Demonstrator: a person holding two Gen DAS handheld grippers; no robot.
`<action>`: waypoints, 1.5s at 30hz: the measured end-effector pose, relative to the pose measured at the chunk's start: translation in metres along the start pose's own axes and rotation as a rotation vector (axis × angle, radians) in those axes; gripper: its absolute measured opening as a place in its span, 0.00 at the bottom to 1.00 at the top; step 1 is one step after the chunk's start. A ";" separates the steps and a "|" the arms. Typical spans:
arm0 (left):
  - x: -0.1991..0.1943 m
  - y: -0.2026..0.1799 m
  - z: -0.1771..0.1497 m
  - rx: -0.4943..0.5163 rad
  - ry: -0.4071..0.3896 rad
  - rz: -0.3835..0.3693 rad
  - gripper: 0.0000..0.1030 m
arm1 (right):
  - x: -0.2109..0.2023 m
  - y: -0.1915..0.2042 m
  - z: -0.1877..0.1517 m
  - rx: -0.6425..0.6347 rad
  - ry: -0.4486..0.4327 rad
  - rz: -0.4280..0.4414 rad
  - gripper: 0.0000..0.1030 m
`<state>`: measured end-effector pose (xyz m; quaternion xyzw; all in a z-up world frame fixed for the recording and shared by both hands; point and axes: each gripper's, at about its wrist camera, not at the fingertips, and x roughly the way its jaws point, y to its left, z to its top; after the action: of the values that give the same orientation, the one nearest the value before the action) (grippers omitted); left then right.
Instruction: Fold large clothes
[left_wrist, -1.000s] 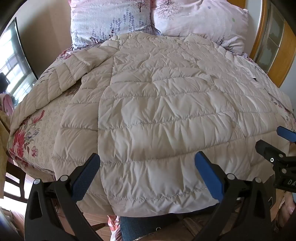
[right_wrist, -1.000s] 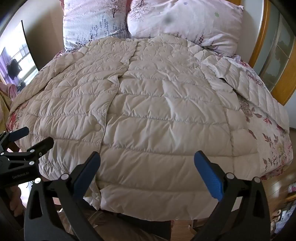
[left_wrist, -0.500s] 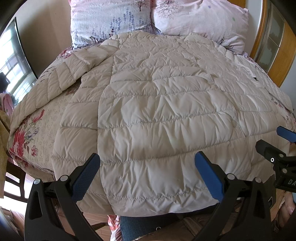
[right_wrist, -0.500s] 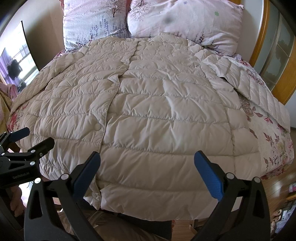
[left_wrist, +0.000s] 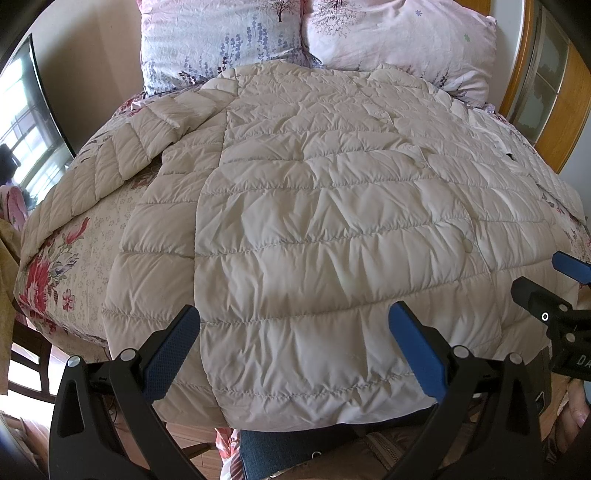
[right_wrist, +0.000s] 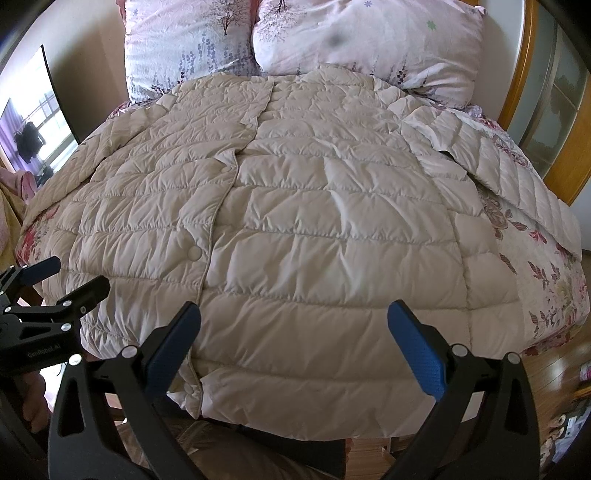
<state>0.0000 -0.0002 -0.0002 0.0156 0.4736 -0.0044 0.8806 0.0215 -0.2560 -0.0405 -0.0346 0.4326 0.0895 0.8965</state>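
Observation:
A large beige quilted down coat (left_wrist: 317, 229) lies spread front-up on the bed, its hem at the near edge; it also fills the right wrist view (right_wrist: 314, 236). Its sleeves stretch out to the left (left_wrist: 107, 177) and to the right (right_wrist: 517, 184). A snap button (right_wrist: 193, 252) shows on the front placket. My left gripper (left_wrist: 295, 328) is open and empty, hovering over the hem's left part. My right gripper (right_wrist: 295, 328) is open and empty over the hem's right part. Each gripper shows at the edge of the other's view, the right one (left_wrist: 554, 280) and the left one (right_wrist: 62, 280).
Two floral pillows (left_wrist: 221, 40) (right_wrist: 369, 40) lean at the headboard. The floral bedspread (left_wrist: 55, 266) shows beside the coat. A wooden cabinet (right_wrist: 546, 110) stands right of the bed, a window (left_wrist: 26, 129) to the left. The person's legs (left_wrist: 280, 458) are at the bed's foot.

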 end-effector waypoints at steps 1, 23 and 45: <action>0.000 0.000 0.000 0.000 0.000 0.000 0.99 | 0.000 0.000 0.000 0.000 0.000 0.000 0.98; 0.000 0.000 0.000 0.001 0.002 0.000 0.99 | 0.002 0.000 -0.001 0.006 0.002 0.009 0.98; 0.006 0.002 -0.001 0.001 0.006 -0.022 0.99 | 0.001 -0.004 0.006 0.044 -0.035 0.045 0.98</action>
<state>0.0021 0.0015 -0.0056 0.0110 0.4761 -0.0144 0.8792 0.0268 -0.2586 -0.0376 -0.0037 0.4192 0.1008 0.9023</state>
